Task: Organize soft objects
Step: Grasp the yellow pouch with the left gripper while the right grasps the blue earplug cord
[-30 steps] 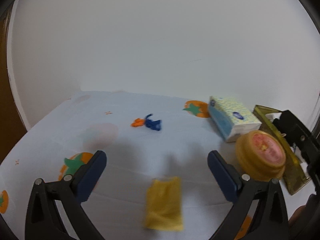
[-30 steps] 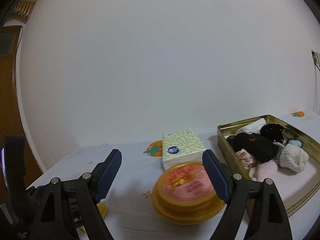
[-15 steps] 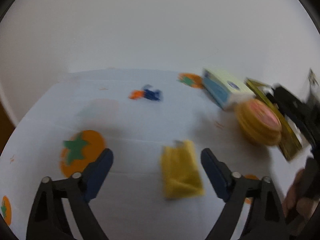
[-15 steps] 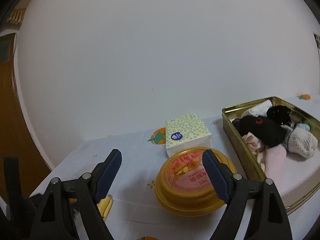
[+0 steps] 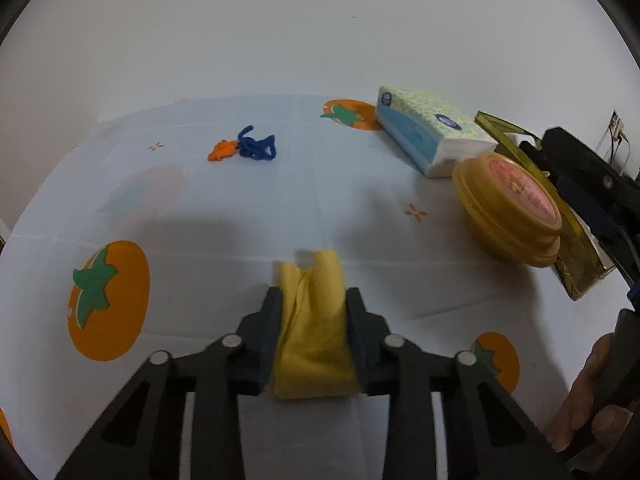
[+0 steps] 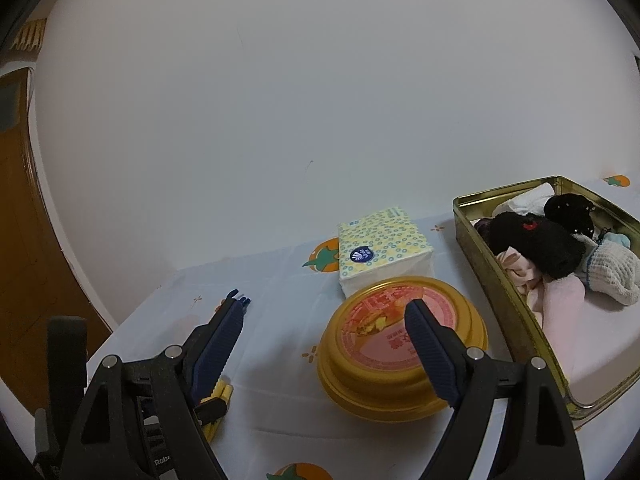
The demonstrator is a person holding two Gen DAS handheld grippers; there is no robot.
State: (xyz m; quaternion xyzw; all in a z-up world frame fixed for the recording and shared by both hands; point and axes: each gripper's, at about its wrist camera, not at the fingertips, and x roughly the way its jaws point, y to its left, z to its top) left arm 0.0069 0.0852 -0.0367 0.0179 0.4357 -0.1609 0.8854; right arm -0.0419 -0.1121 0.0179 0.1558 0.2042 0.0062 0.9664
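On the bench, under a white cloth printed with orange persimmons (image 5: 108, 300), the left gripper (image 5: 314, 312) points steeply down with its jaws closing on a folded yellow cloth (image 5: 314, 332), which bunches between the dark pads while its near end lies flat on the covering. Beyond it, well apart toward the back wall, sits a small tangle of blue and orange cord (image 5: 248, 149). To the right stand a soft pack of tissues with a blue-ring pattern (image 5: 432, 128) and, just in front of it, a round gold tin with a pink label on its lid (image 5: 508, 208); behind the tin rises the wall of a rectangular gold metal box (image 6: 500, 288), which holds black, white and pink socks or similar soft pieces (image 6: 552, 248) (individual items are hard to separate). The right gripper (image 6: 324, 328) hovers with its jaws wide apart and nothing between them, the round tin directly ahead of its right finger and the box farther right. A hand (image 5: 584, 400) shows at the right edge of the left wrist view, wrapped around the right gripper's handle.
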